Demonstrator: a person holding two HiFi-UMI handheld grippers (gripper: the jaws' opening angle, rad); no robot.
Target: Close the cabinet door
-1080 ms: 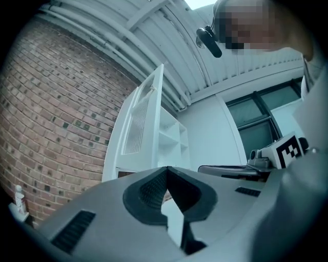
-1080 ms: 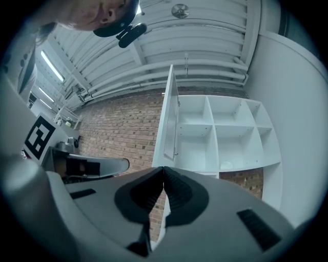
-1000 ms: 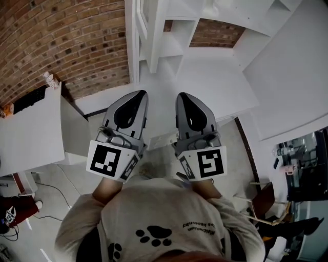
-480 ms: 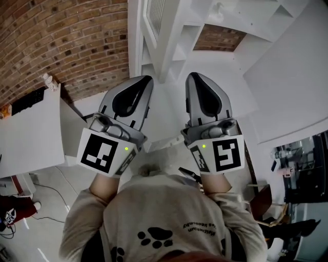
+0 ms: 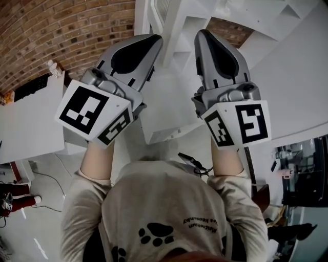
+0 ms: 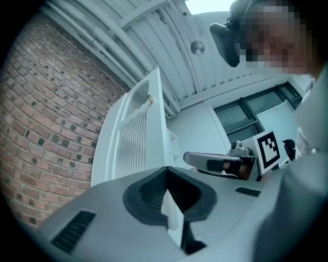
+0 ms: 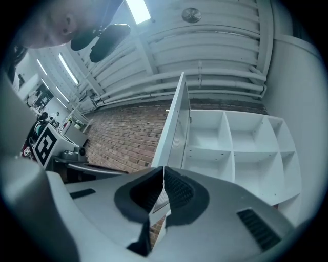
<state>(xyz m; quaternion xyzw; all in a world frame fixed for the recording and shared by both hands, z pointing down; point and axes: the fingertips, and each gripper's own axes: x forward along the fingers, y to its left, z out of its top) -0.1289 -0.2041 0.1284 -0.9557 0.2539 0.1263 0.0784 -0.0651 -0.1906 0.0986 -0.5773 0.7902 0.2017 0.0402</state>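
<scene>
The white cabinet [image 7: 241, 153] has open shelf compartments, and its louvred door [image 7: 174, 133] stands swung out, edge on to me. In the left gripper view the door [image 6: 136, 138] shows its slatted face against the brick wall. In the head view the door [image 5: 142, 15] is at the top, between and above both grippers. My left gripper [image 5: 154, 38] and right gripper [image 5: 202, 33] are held up side by side, pointing at the cabinet, short of the door. The left gripper [image 6: 166, 171] has its jaws together on nothing, and so has the right gripper [image 7: 163, 169].
A brick wall [image 5: 66, 36] runs behind and left of the cabinet. A low white unit [image 5: 31, 123] stands at the left, and a large white panel [image 5: 292, 77] at the right. Floor clutter and a chair [image 5: 264, 197] lie at the lower right.
Both grippers have risen and moved up the head view towards the cabinet and its door. Their jaws stay together.
</scene>
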